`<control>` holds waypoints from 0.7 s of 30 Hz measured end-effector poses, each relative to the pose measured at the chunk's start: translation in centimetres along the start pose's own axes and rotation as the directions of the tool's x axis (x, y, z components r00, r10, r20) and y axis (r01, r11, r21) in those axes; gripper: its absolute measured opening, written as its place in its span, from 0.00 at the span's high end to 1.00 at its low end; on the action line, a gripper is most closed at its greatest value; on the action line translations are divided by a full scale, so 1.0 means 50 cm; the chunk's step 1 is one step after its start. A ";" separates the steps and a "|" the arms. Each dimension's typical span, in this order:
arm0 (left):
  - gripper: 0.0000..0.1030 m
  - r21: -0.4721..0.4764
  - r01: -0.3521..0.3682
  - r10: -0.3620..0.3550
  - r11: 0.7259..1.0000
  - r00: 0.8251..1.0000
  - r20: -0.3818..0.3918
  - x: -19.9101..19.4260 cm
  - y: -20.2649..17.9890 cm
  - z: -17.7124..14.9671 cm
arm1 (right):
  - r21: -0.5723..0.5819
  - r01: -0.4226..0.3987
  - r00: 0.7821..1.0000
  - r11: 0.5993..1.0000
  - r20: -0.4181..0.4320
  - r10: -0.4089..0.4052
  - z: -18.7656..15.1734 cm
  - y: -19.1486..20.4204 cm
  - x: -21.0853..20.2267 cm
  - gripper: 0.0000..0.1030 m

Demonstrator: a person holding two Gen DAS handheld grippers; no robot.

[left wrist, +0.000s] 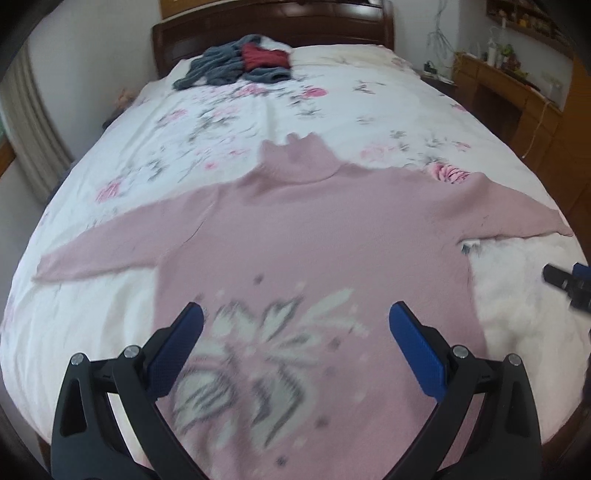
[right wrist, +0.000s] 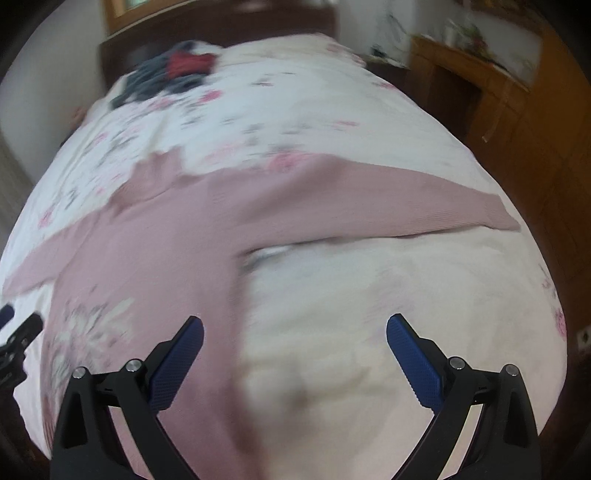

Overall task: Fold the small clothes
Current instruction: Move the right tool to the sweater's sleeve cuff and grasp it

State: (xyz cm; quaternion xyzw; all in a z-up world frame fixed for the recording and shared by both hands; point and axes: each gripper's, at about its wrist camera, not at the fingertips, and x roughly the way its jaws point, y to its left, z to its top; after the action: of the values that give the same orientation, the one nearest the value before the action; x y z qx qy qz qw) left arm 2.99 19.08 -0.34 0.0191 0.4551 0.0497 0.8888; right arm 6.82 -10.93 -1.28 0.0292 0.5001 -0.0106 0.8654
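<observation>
A pink turtleneck sweater (left wrist: pixel 303 229) lies flat and spread on the bed, both sleeves stretched out sideways, a white and grey flower pattern (left wrist: pixel 258 350) on its lower front. My left gripper (left wrist: pixel 295 317) hovers open above that pattern, nothing between its blue pads. In the right wrist view the sweater (right wrist: pixel 177 229) fills the left half, its right sleeve (right wrist: pixel 424 203) running out to the right. My right gripper (right wrist: pixel 294 328) is open over the sweater's right side edge and the bedspread. The right gripper (left wrist: pixel 569 284) shows at the left view's right edge; the left gripper (right wrist: pixel 18 332) at the right view's left edge.
The bed carries a white floral bedspread (left wrist: pixel 332 103). A pile of grey and red clothes (left wrist: pixel 240 62) lies near the dark wooden headboard (left wrist: pixel 273 29). A wooden desk (left wrist: pixel 509 92) with small items stands to the right of the bed. A curtain (left wrist: pixel 29 129) hangs at the left.
</observation>
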 end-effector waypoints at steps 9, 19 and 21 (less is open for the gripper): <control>0.03 -0.006 0.038 -0.038 0.999 0.999 0.022 0.118 -0.118 0.145 | 0.274 0.105 0.989 0.956 -0.131 -0.071 0.164 -0.376 0.175 0.04; 0.03 -0.029 0.042 -0.042 0.999 0.999 0.010 0.204 -0.188 0.210 | 0.509 0.073 0.972 0.858 -0.228 0.052 0.206 -0.595 0.317 0.15; 0.03 -0.021 0.039 -0.039 0.999 0.999 0.004 0.211 -0.191 0.208 | 0.545 0.058 0.971 0.837 -0.226 0.080 0.205 -0.612 0.334 0.16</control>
State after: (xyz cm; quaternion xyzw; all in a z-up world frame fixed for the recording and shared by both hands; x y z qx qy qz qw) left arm 18.25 10.84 -3.53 0.0012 0.4533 0.0372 0.8906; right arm 22.57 -41.90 -11.89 0.2792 0.5765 -0.1445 0.7542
